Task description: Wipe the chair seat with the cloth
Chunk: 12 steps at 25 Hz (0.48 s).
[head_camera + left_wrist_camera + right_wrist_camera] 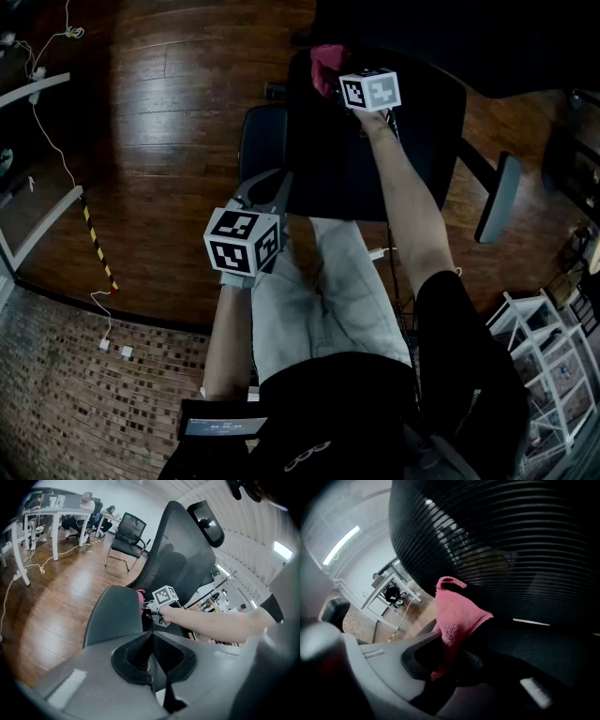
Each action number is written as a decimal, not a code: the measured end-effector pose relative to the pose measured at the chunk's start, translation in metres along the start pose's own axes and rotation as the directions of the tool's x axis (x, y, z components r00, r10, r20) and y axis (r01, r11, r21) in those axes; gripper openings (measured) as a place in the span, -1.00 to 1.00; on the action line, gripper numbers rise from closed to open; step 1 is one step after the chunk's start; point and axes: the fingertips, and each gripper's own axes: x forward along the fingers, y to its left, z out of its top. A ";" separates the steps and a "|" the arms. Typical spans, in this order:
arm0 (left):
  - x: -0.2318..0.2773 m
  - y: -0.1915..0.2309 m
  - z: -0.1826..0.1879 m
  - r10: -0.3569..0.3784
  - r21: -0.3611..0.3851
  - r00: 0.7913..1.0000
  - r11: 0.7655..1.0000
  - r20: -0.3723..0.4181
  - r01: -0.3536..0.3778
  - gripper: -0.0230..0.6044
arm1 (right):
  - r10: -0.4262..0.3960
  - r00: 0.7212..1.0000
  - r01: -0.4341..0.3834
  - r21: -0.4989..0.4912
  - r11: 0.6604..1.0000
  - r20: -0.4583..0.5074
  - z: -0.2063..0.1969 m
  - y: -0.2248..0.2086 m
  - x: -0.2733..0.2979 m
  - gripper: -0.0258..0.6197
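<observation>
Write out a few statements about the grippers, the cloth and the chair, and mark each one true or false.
1. The right gripper is clamped on the pink cloth. True.
2. The left gripper grips a corner of the cloth too. False: its jaws are together with nothing between them, and it sits well short of the cloth, near the armrest.
3. The cloth is at the front edge of the seat. False: it is at the back of the seat, close to the mesh backrest.
4. The chair stands on a wooden floor. True.
</observation>
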 end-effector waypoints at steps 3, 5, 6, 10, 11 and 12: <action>0.000 0.006 -0.001 0.028 -0.007 1.000 1.000 -0.006 -0.028 -0.95 | -0.067 0.998 0.068 0.043 0.997 -0.018 -0.010 -0.041 -0.015 -0.72; 0.000 0.007 -0.001 0.040 -0.009 0.999 0.999 -0.005 -0.040 -0.95 | -0.105 0.994 0.107 0.060 0.992 -0.027 -0.016 -0.067 -0.028 -0.71; 0.000 0.007 0.000 0.043 -0.009 0.999 0.999 -0.003 -0.043 -0.95 | -0.123 0.992 0.125 0.066 0.990 -0.029 -0.019 -0.080 -0.036 -0.71; 0.000 0.009 0.001 0.051 -0.002 0.999 0.999 -0.001 -0.051 -0.95 | -0.186 0.982 0.188 0.093 0.978 -0.036 -0.033 -0.121 -0.063 -0.72; 0.000 0.009 0.001 0.052 -0.001 0.999 0.999 -0.001 -0.052 -0.95 | -0.199 0.979 0.201 0.098 0.975 -0.039 -0.037 -0.130 -0.069 -0.72; 0.000 0.010 0.000 0.054 0.001 0.999 0.999 -0.001 -0.054 -0.95 | -0.211 0.977 0.214 0.101 0.972 -0.042 -0.041 -0.138 -0.075 -0.71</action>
